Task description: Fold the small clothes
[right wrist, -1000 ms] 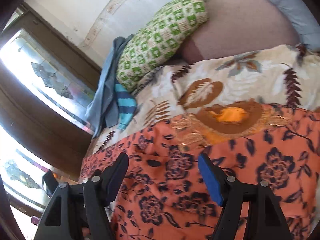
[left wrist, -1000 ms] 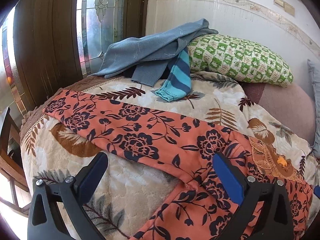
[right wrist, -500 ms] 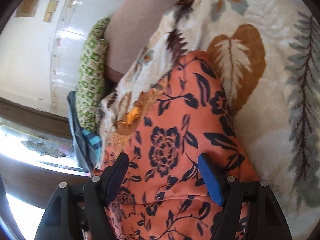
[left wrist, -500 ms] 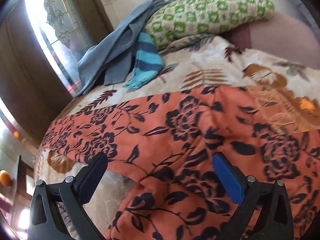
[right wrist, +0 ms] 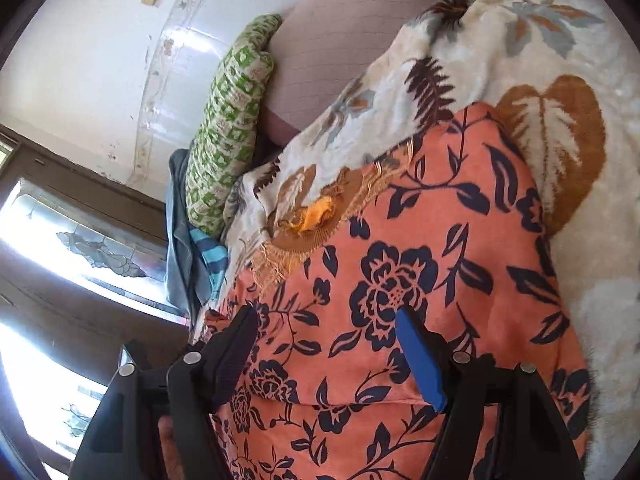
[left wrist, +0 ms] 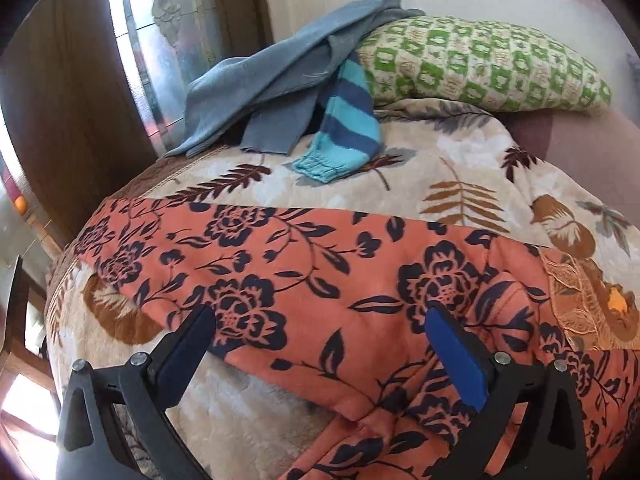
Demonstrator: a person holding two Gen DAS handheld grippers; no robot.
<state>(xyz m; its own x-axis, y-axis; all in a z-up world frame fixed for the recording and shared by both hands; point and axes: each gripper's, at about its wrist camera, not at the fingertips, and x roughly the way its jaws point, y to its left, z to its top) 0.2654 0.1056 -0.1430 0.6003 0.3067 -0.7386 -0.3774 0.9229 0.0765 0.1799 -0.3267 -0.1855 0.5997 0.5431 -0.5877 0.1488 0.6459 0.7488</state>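
An orange garment with dark blue flowers (left wrist: pixel 304 280) lies spread on the bed, one sleeve running to the left. It has a brown embroidered neckline (left wrist: pixel 588 304). My left gripper (left wrist: pixel 320 320) is open and empty, low over the sleeve near the armpit. In the right wrist view the same garment (right wrist: pixel 420 280) fills the middle, its neckline (right wrist: pixel 316 216) towards the upper left. My right gripper (right wrist: pixel 326 320) is open and empty just above the garment's body.
The bed carries a cream leaf-print blanket (left wrist: pixel 460 168). At the back lie a grey-blue garment (left wrist: pixel 280 76), a blue striped sleeve (left wrist: pixel 348 128) and a green checked pillow (left wrist: pixel 480 64). A wooden door with patterned glass (left wrist: pixel 160 40) stands behind, left.
The left gripper swung in over the garment and back out to a view along the sleeve. The right gripper rolled and moved over the garment's right side. Both stayed open.
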